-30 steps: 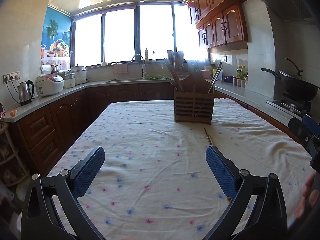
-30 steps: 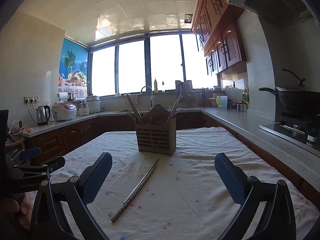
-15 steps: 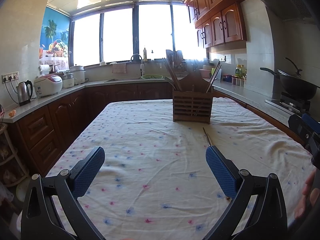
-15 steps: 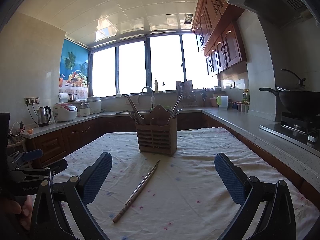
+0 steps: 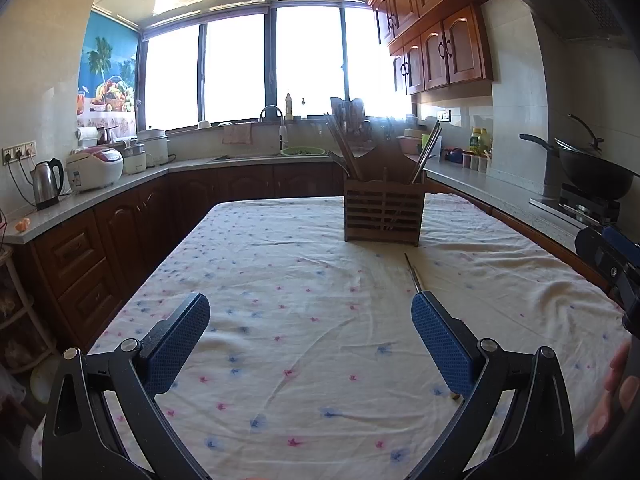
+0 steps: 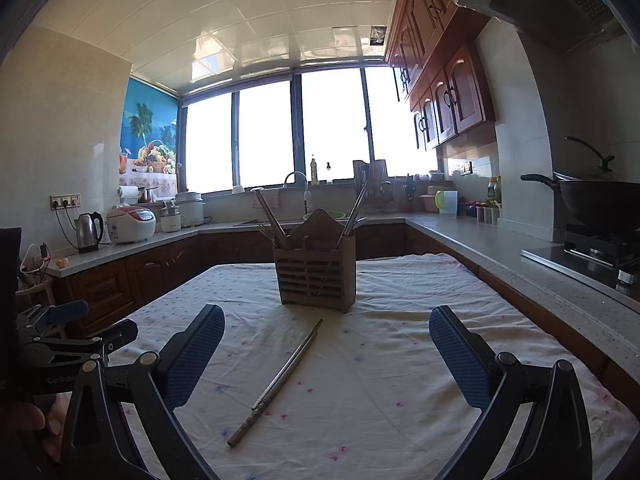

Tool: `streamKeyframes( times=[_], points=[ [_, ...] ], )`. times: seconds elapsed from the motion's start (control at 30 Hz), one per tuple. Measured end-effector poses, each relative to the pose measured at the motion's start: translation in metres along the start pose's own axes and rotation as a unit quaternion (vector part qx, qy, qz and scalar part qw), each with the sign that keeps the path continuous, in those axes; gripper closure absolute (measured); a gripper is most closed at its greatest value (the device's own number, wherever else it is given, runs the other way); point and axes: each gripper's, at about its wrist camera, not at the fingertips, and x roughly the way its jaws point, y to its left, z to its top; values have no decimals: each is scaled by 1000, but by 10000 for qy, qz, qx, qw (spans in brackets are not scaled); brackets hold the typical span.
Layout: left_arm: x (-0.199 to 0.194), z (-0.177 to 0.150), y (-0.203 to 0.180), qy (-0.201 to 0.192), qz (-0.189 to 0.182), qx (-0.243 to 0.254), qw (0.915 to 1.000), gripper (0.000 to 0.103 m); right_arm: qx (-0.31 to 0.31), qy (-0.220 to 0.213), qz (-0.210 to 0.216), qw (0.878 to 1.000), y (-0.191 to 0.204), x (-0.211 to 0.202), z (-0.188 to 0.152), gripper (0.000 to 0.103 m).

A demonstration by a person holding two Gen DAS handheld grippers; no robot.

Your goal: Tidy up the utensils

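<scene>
You've drifted back slightly from the holder [image 6: 316, 270], both grippers [image 5: 310, 332] [image 6: 326, 346] gaping empty, with the chopsticks [image 6: 280, 380] lying at twelve o'clock for pickup.

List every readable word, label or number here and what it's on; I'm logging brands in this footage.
"GenRobo", cut off at the frame edge: on the black left tongs, seen from the right wrist view.
White rice cooker, yellow-capped bottles: any labels too small and blurred to read.

A slatted wooden utensil holder [image 6: 317, 276] stood upright on the surface, sticks leaning out of it. A pair of metal chopsticks [image 6: 280, 380] lay flat just before it, tips toward the holder.
</scene>
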Motion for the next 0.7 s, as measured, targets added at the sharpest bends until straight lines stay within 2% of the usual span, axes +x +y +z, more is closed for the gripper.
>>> streamKeyframes(
  times=[0.7],
  points=[
    [10, 7, 2, 199, -226, -117, 9995, 0, 12, 123, 37, 9999, 11, 5, 1, 0]
  ],
)
